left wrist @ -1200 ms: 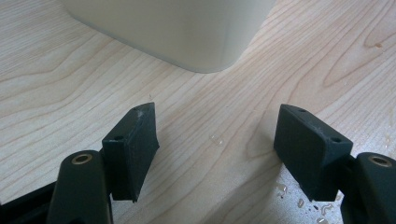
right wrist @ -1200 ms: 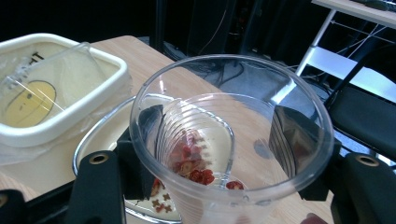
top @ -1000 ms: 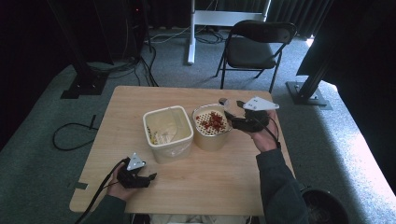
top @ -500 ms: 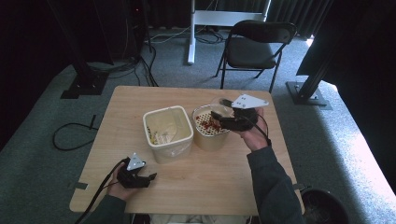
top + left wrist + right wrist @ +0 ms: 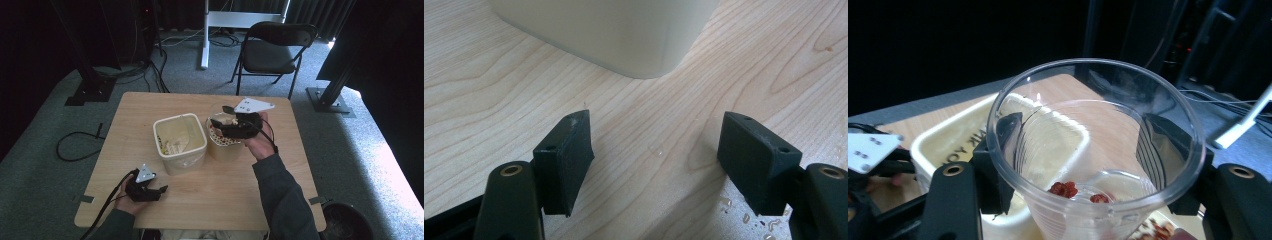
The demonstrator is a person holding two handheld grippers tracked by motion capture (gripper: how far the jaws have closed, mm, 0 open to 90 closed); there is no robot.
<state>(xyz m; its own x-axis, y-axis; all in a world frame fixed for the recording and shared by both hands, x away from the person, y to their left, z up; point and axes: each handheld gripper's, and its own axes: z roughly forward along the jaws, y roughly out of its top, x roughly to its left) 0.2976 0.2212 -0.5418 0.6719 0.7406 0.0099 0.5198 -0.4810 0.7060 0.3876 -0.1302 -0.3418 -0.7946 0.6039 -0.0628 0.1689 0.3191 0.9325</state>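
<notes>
Daylight falls from the right onto the floor [image 5: 395, 165], the background stays dark, and the desk [image 5: 280, 195] is evenly, softly lit.

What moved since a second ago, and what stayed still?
The right gripper, shut on a clear plastic cup, slid leftward from beside the round tub to over it, toward the square tub. The left gripper stayed resting open on the table; both tubs kept their places.

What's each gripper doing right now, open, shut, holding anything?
Left gripper: open, empty, low over the wooden table.
Right gripper: shut on the clear plastic cup.
</notes>
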